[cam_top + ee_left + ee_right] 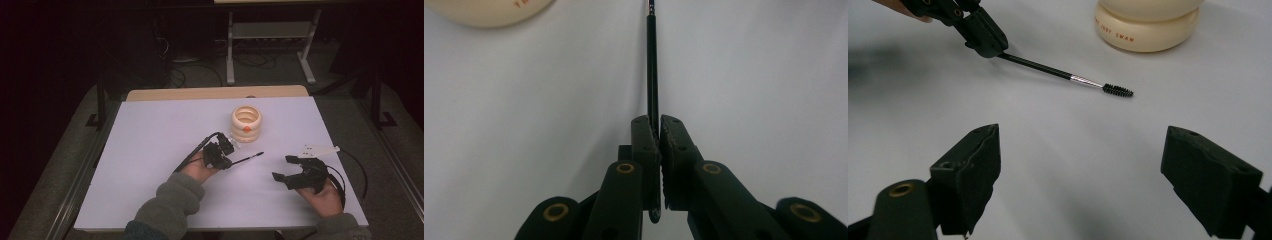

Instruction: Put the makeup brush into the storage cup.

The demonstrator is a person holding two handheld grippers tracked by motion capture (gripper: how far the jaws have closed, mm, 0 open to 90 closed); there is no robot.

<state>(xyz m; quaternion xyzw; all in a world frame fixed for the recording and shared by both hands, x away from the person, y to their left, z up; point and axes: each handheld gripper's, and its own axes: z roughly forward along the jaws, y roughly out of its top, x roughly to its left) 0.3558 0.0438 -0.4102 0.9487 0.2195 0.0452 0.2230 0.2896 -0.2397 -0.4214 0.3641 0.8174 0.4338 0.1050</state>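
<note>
A: What does the right gripper view add?
B: The bristle tip of the spoolie brush and lettering on the cream ribbed holder.
A: The grippers?
B: Left gripper clamps the brush handle, mid-table, forearm angling up from the near edge. Right gripper, jaws apart, rests near the right edge, palm up.

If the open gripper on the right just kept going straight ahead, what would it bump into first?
Probably the thin brush held in the left gripper, which lies across the right gripper's path; depth is uncertain.
</note>
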